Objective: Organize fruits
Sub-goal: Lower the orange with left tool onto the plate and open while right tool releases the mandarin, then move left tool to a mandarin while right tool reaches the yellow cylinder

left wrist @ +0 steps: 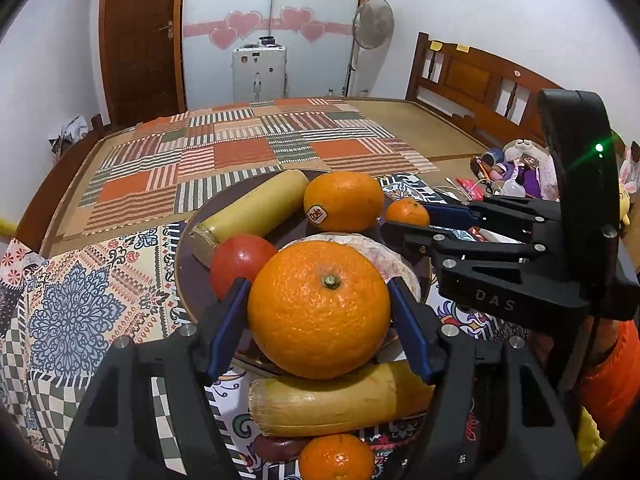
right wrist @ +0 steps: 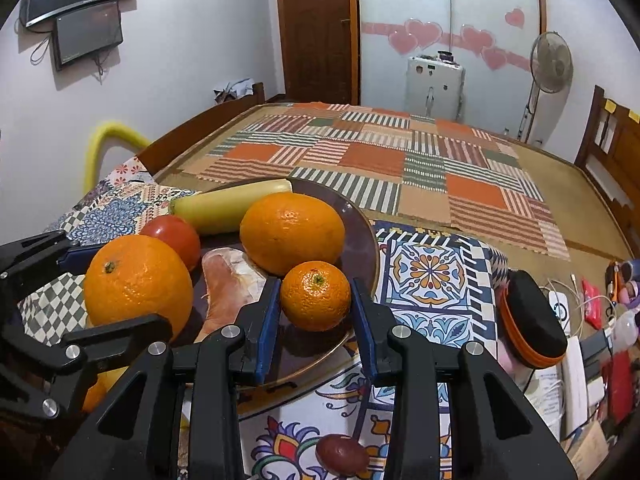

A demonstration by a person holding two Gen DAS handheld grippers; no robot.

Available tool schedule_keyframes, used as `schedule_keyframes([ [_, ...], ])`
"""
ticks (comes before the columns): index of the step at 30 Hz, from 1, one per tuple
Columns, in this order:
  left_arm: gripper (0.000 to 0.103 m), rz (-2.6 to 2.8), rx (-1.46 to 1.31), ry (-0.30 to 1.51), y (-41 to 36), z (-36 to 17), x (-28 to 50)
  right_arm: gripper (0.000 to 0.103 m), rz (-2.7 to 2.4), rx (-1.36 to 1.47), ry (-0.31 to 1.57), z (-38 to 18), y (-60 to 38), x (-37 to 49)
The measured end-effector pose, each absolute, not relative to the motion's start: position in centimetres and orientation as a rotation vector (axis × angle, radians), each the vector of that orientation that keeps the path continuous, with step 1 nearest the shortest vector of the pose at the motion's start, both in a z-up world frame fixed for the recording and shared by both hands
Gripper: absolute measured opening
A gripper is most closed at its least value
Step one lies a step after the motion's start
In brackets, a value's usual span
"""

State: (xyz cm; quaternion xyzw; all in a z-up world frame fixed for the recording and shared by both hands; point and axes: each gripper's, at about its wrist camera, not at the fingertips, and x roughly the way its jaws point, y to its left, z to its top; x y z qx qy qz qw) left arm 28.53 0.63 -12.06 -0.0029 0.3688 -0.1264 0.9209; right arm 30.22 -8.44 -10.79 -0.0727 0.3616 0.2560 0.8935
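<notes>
My left gripper (left wrist: 318, 288) is shut on a large orange (left wrist: 319, 308), held over the near rim of a dark plate (left wrist: 188, 280). My right gripper (right wrist: 315, 286) is shut on a small mandarin (right wrist: 316, 296) over the plate's right side (right wrist: 366, 248). On the plate lie a Dole-stickered orange (left wrist: 344, 200), a red tomato (left wrist: 240, 260), a yellow stalk piece (left wrist: 256, 210) and a pale pinkish piece (right wrist: 228, 288). The left wrist view also shows the right gripper (left wrist: 404, 218) with its mandarin (left wrist: 408, 212).
On the patterned cloth near me lie a second yellow stalk piece (left wrist: 340, 396), another small mandarin (left wrist: 336, 458) and a dark red fruit (right wrist: 342, 454). A black and orange case (right wrist: 532, 320) and clutter sit to the right. A striped mat (right wrist: 400, 160) stretches beyond the plate.
</notes>
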Motion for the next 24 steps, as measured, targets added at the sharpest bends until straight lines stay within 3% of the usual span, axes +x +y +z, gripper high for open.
schedule_keyframes([
  [7, 0.07, -0.254, -0.01, 0.767, 0.7, -12.1, 28.5, 0.033, 0.525, -0.182, 0.749, -10.8, -7.9, 30.0],
  [10, 0.075, -0.249, -0.018, 0.755, 1.0, -11.7, 28.4, 0.045, 0.524, -0.175, 0.731, -10.4, -8.2, 29.7],
  [12, 0.082, -0.243, -0.029, 0.728, 1.3, -11.2, 27.9, 0.045, 0.526, -0.167, 0.722, -10.0, -8.4, 29.5],
  [24, 0.083, -0.187, -0.03, 0.651, 3.3, -8.1, 24.5, 0.045, 0.554, -0.146, 0.639, -7.2, -8.7, 25.3],
])
